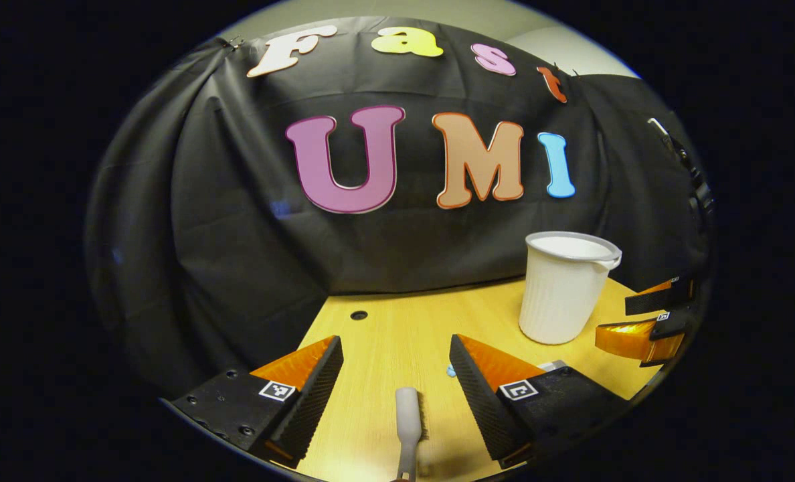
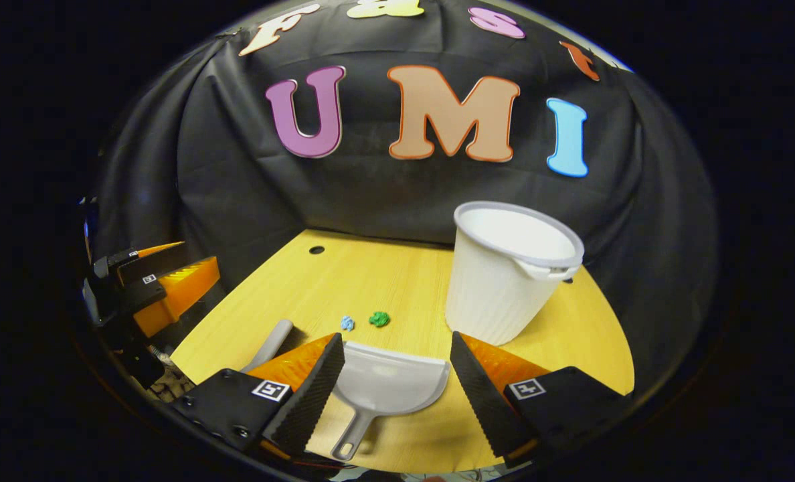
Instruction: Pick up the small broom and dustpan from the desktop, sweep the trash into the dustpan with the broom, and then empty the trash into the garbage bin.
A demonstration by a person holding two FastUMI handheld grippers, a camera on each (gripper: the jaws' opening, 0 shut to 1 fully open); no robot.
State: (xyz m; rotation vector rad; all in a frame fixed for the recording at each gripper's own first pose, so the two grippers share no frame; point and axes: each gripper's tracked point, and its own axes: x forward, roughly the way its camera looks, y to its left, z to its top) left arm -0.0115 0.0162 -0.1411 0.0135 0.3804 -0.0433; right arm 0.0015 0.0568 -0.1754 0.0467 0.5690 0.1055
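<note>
Hovering above the worktop, your left gripper has its fingers spread wide with nothing between them but air; the small broom lies on the wood below the gap, its handle pointing away from you toward the back edge. In the right gripper view that same broom shows as a pale handle near the worktop's left edge, just beside the dustpan. Your right gripper is likewise spread open and grips nothing, and the dustpan lies flat on the wood under its gap, mouth toward the back edge, handle toward the front edge. Two bits of trash sit beyond the pan's mouth, a blue scrap and a green scrap, near each other but apart. The garbage bin stands upright toward the back right of the worktop, well clear of the pan; in the left gripper view the garbage bin stands right of your fingers.
</note>
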